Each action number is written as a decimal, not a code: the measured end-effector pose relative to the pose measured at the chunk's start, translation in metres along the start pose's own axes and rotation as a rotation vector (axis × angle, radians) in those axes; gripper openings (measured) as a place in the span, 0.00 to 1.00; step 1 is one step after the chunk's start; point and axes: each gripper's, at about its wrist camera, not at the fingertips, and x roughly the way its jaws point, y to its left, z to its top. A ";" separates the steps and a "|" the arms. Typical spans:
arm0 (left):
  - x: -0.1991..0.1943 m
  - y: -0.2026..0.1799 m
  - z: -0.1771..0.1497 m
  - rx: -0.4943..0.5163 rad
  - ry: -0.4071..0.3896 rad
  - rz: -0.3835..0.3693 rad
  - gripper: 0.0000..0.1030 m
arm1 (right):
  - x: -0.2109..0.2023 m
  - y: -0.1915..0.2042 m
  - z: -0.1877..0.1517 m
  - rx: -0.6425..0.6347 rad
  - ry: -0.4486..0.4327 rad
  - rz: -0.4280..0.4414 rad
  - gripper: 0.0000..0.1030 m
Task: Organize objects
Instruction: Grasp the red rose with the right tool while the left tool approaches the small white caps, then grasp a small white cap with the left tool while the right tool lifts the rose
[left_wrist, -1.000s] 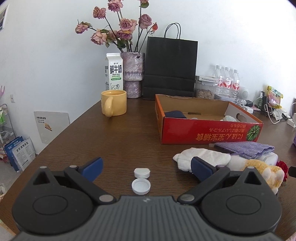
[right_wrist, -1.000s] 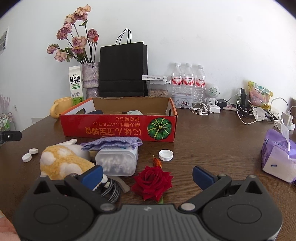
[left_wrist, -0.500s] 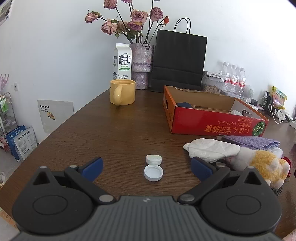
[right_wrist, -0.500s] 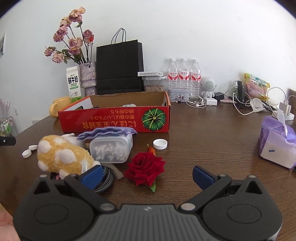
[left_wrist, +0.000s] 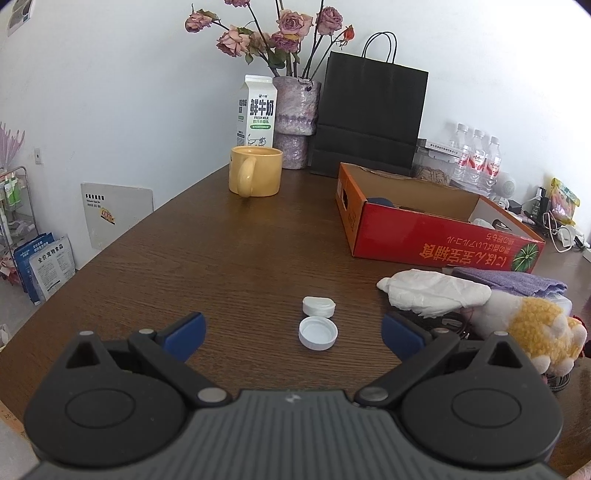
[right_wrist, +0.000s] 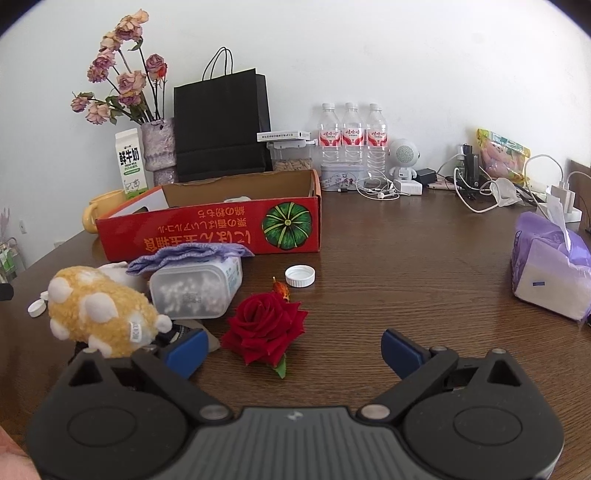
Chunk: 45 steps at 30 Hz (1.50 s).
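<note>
A red cardboard box (left_wrist: 436, 243) (right_wrist: 207, 232) lies open on the brown table. Two white bottle caps (left_wrist: 318, 324) lie just ahead of my open, empty left gripper (left_wrist: 293, 332). To their right lie a white cloth (left_wrist: 432, 291), a purple cloth (left_wrist: 509, 278) and a yellow plush toy (left_wrist: 535, 328) (right_wrist: 99, 310). My right gripper (right_wrist: 293, 349) is open and empty, a red rose (right_wrist: 267, 326) between its fingers. A clear cotton-swab tub (right_wrist: 195, 288) and a third white cap (right_wrist: 300, 276) lie beyond the rose.
A yellow mug (left_wrist: 255, 170), milk carton (left_wrist: 256, 110), flower vase (left_wrist: 295, 114) and black paper bag (left_wrist: 369, 118) stand at the back. Water bottles (right_wrist: 351, 136), cables and chargers (right_wrist: 476, 184) line the wall. A purple tissue pack (right_wrist: 550, 266) sits at right.
Both grippers have pulled back and risen a little, so the caps and the rose sit farther ahead. The left view has turned slightly left. Nothing was grasped.
</note>
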 end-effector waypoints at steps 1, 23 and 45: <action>0.000 0.000 0.000 -0.001 0.001 -0.004 1.00 | 0.003 0.001 0.000 -0.001 0.008 0.007 0.89; 0.000 -0.011 0.006 0.021 -0.006 -0.024 1.00 | 0.039 0.012 0.014 0.007 0.062 0.064 0.37; 0.004 -0.012 -0.002 0.017 0.001 -0.021 1.00 | -0.016 0.004 0.020 0.006 -0.112 0.036 0.32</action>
